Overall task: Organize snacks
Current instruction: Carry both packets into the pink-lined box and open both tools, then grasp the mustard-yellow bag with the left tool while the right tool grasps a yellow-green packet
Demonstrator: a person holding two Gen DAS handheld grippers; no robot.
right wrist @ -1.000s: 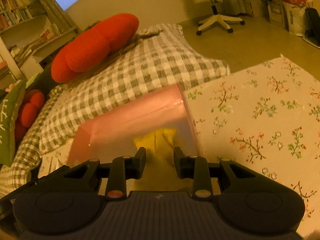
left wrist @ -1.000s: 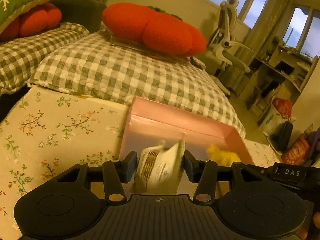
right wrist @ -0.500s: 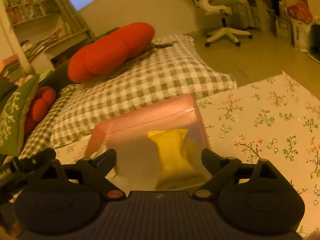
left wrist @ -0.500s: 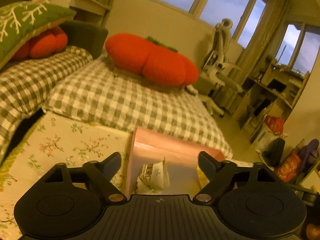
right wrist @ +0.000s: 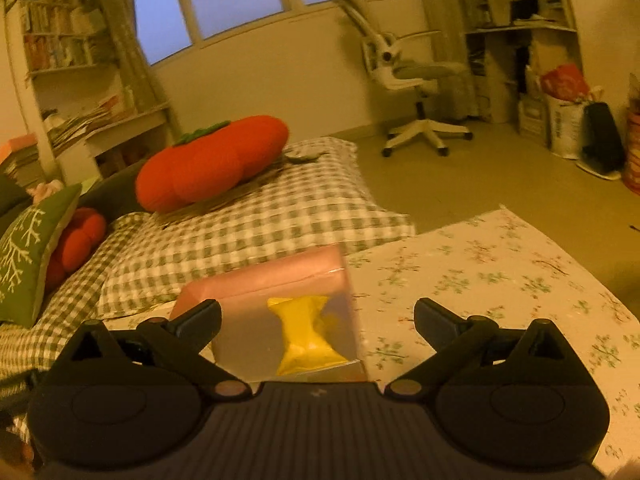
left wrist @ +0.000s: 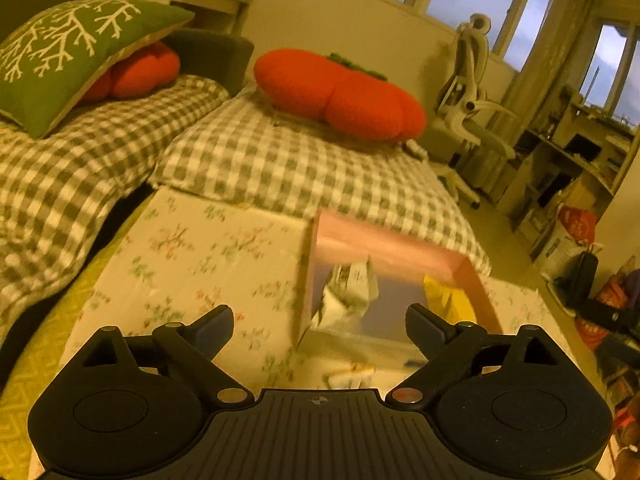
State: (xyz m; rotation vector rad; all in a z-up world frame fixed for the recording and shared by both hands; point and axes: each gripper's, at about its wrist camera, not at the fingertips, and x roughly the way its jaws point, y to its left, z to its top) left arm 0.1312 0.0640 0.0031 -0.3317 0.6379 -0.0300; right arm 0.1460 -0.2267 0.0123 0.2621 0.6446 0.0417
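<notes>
Motion blur softens both views. Print on the white snack packet (left wrist: 352, 288) cannot be read; the yellow snack packet (right wrist: 306, 336) shows no legible writing. Both lie inside the pink box (left wrist: 400, 246) on the floral-clothed desk (left wrist: 200, 248), white at its left, yellow at its right (near wall cut off by the gripper bodies). A second ago each packet sat between narrowed jaws. Left gripper (left wrist: 320, 326) and right gripper (right wrist: 318, 318) are now opening wide, nothing between them.
</notes>
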